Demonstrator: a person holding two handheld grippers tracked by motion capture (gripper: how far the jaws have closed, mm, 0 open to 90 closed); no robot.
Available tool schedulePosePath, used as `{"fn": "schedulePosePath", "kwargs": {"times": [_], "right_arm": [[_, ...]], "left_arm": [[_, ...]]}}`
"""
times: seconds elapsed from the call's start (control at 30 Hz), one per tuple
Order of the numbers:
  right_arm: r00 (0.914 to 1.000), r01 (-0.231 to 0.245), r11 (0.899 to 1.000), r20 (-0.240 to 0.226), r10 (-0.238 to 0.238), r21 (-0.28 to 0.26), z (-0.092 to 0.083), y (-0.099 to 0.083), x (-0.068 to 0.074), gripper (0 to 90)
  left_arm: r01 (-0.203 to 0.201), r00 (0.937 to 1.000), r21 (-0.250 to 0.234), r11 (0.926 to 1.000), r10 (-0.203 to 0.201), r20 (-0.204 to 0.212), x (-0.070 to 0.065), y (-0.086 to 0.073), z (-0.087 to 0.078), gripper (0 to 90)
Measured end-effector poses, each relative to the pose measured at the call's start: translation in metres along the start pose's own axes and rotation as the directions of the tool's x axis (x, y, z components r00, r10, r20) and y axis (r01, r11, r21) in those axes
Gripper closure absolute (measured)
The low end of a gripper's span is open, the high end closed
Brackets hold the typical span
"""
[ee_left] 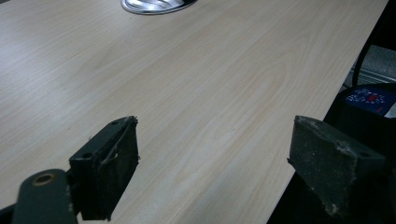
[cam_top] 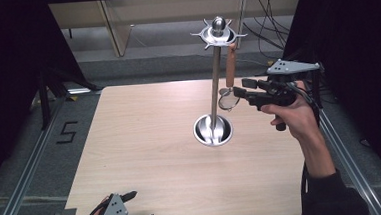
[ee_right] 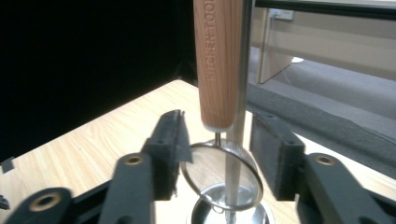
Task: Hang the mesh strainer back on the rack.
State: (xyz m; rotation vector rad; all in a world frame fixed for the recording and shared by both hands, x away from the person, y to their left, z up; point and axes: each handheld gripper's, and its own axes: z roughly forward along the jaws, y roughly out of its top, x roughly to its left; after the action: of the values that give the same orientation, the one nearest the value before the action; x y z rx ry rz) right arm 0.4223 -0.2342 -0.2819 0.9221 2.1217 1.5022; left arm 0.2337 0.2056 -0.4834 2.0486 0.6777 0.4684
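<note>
A: Right gripper (cam_top: 237, 87), black two-jaw, held beside tall steel rack pole (cam_top: 215, 86) on round steel base (cam_top: 213, 130). State?
B: Parted; jaws flank small round mesh strainer with wooden handle (ee_right: 218, 60), not touching. Strainer hangs upright from spoked rack top (cam_top: 218, 33), mesh ring (ee_right: 222, 170) low beside pole.
A: Left gripper (cam_top: 134, 209)?
B: Spread wide, empty, low over near edge of pale wood-grain table (ee_left: 196, 84), well apart from rack.

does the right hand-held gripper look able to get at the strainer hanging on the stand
Probably yes. The right hand-held gripper is open, its jaws either side of the small strainer hanging by its wooden handle from the stand; nothing sits between them.
</note>
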Motion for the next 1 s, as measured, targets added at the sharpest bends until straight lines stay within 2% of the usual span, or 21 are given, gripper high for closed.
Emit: {"fn": "schedulePosePath", "kwargs": {"times": [0.07, 0.1, 0.13, 0.2, 0.27, 0.3, 0.37, 0.4, 0.5, 0.53, 0.57, 0.6, 0.7, 0.73, 0.83, 0.87, 0.9, 0.93, 0.97, 1.0], "right_arm": [[0.9998, -0.018, 1.0, 0.004, 0.018, -0.007, -0.002, -0.003, 0.002, 47.5], [0.9998, -0.018, 1.0, 0.004, 0.018, -0.007, -0.002, -0.003, 0.002, 47.5], [0.9998, 0.004, 1.0, 0.02, -0.004, -0.011, -0.002, -0.005, 0.002, 45.2], [0.9996, -0.015, 1.0, 0.023, 0.015, -0.008, -0.002, -0.007, 0.004, 44.3], [0.9996, -0.008, 1.0, 0.027, 0.008, -0.018, -0.002, -0.01, 0.005, 42.4], [0.9992, -0.023, 1.0, 0.033, 0.023, -0.01, -0.003, -0.011, 0.007, 41.4], [0.9993, -0.006, 1.0, 0.037, 0.007, -0.027, -0.002, -0.014, 0.008, 40.3], [0.9994, -0.018, 1.0, 0.031, 0.018, -0.02, -0.003, -0.016, 0.01, 39.9], [0.999, -0.015, 1.0, 0.043, 0.016, -0.025, -0.002, -0.02, 0.012, 39.4], [0.9992, 0.002, 1.0, 0.039, -0.002, -0.024, -0.003, -0.021, 0.012, 39.4], [0.999, 0.011, 1.0, 0.043, -0.01, -0.024, -0.003, -0.023, 0.013, 39.3], [0.9989, -0.001, 1.0, 0.046, 0.002, -0.025, -0.003, -0.025, 0.016, 39.3], [0.9992, 0.011, 1.0, 0.039, -0.01, -0.029, -0.004, -0.029, 0.018, 39.3], [0.9994, -0.001, 1.0, 0.034, 0.002, -0.023, -0.004, -0.032, 0.021, 39.3], [0.9997, 0.0, 1.0, 0.023, 0.0, -0.008, 0.0, -0.037, 0.023, 39.4], [0.9994, -0.004, 1.0, 0.033, 0.004, -0.009, 0.0, -0.037, 0.023, 39.4], [0.9993, 0.011, 0.999, 0.036, -0.009, -0.032, 0.002, -0.038, 0.022, 39.4], [0.9999, 0.004, 1.0, 0.015, -0.004, -0.015, 0.001, -0.039, 0.022, 39.4], [0.9995, 0.013, 1.0, 0.029, -0.012, -0.008, 0.001, -0.039, 0.022, 39.3], [0.9996, 0.0, 1.0, 0.029, 0.0, -0.012, 0.001, -0.041, 0.023, 39.2]], "left_arm": [[0.001, 1.0, -0.001, 1.0, -0.001, -0.002, 0.0, 0.0, 0.0, 15.2], [-0.001, 1.0, -0.001, 1.0, 0.001, -0.002, 0.0, 0.0, 0.0, 15.2], [0.007, 1.0, -0.003, 1.0, -0.007, -0.003, 0.0, 0.0, 0.0, 15.2], [0.01, 1.0, -0.002, 1.0, -0.01, -0.002, 0.0, 0.0, 0.0, 15.2], [0.01, 0.9999, -0.002, 0.9999, -0.01, -0.002, 0.0, 0.0, 0.0, 15.2], [0.01, 0.9999, -0.002, 0.9999, -0.01, -0.002, 0.0, 0.0, 0.0, 15.2], [0.013, 0.9999, -0.007, 0.9999, -0.013, -0.003, -0.001, 0.0, 0.0, 15.2], [0.011, 0.9999, -0.005, 0.9999, -0.011, -0.003, 0.0, 0.0, 0.0, 15.2], [-0.001, 1.0, -0.002, 1.0, 0.001, 0.001, 0.0, 0.0, 0.0, 15.2], [0.012, 0.9999, -0.001, 0.9999, -0.012, 0.0, 0.0, 0.0, 0.0, 15.2], [0.007, 1.0, 0.0, 1.0, -0.007, 0.0, 0.0, 0.0, 0.0, 15.2], [0.007, 1.0, -0.001, 1.0, -0.007, -0.001, 0.0, 0.0, 0.0, 15.2], [0.006, 1.0, -0.001, 1.0, -0.006, -0.001, 0.0, 0.0, 0.0, 15.2], [0.005, 1.0, -0.001, 1.0, -0.005, -0.001, 0.0, 0.0, 0.0, 15.2], [0.006, 1.0, -0.014, 0.9999, -0.006, 0.0, -0.001, 0.0, 0.0, 15.2], [-0.013, 0.9999, -0.003, 0.9999, 0.013, -0.001, 0.001, 0.0, -0.002, 15.2], [-0.013, 0.9999, -0.005, 0.9999, 0.013, 0.001, 0.001, 0.0, -0.002, 15.2], [0.008, 1.0, -0.008, 0.9999, -0.008, -0.002, 0.0, 0.0, -0.002, 15.2], [0.004, 0.9999, -0.009, 1.0, -0.004, -0.01, 0.001, 0.0, -0.002, 15.2], [0.002, 1.0, -0.006, 1.0, -0.002, -0.009, 0.001, 0.0, -0.002, 15.2]]}}
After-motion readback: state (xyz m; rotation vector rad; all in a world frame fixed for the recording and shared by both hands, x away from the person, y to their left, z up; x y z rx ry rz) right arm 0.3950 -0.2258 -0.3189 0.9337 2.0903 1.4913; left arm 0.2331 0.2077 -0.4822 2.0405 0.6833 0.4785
